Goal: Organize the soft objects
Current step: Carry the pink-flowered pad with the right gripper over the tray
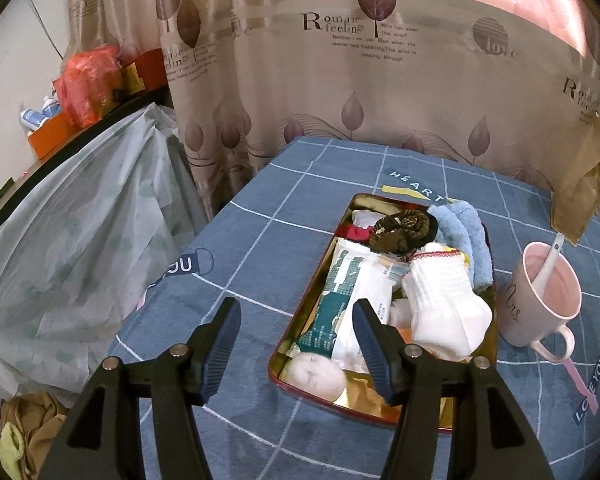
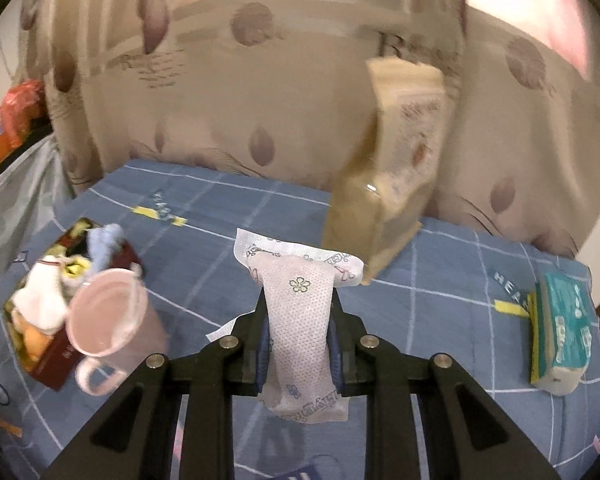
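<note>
A red tin tray [image 1: 300, 316] with a gold inside sits on the blue checked cloth. It holds white socks [image 1: 440, 304], a blue fluffy cloth [image 1: 464, 232], a white-green wipes pack [image 1: 352, 292], a cotton ball [image 1: 314, 372] and a dark patterned piece [image 1: 404, 228]. My left gripper [image 1: 296, 328] is open and empty at the tray's near left edge. My right gripper [image 2: 298, 328] is shut on a white floral-printed pad [image 2: 300, 304], held above the cloth. The tray [image 2: 56, 356] lies at the left in the right wrist view.
A pink mug [image 1: 544, 292] with a white spoon stands right of the tray. A tall beige tissue pack [image 2: 396, 176] leans at the curtain. A teal tissue pack [image 2: 564, 332] lies at the table's right. A plastic-covered heap [image 1: 72, 232] stands left.
</note>
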`<state>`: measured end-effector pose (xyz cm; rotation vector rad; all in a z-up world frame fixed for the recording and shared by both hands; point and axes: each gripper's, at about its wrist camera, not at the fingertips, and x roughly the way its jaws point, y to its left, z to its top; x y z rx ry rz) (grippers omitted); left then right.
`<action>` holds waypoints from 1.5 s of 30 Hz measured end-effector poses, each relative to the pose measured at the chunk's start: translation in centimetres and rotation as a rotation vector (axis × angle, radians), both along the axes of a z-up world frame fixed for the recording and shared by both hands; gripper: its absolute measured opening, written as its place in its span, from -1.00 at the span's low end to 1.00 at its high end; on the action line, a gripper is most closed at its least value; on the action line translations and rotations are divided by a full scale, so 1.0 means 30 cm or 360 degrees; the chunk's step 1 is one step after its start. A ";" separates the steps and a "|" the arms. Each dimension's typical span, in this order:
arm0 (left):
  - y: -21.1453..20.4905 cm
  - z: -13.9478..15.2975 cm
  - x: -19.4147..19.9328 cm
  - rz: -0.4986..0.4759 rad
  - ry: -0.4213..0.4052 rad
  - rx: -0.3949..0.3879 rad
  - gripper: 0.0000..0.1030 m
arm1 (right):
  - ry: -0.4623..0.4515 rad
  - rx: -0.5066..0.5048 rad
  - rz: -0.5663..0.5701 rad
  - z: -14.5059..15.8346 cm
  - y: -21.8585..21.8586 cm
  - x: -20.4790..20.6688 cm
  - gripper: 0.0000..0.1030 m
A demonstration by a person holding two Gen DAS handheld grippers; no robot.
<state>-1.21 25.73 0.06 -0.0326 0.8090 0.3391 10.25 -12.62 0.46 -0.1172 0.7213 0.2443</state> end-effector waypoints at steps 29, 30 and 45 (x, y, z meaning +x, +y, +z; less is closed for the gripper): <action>0.026 -0.006 -0.010 0.0034 -0.0001 -0.0024 0.15 | 0.0051 0.0022 0.0590 0.053 0.662 -0.058 -0.58; 0.030 -0.004 -0.010 0.0034 -0.0001 -0.0026 0.15 | 0.0056 0.0018 0.0597 0.048 0.678 -0.056 -0.58; 0.065 0.001 -0.016 0.0065 -0.0006 -0.0058 0.15 | 0.0139 -0.0021 0.0677 -0.005 0.872 -0.003 -0.58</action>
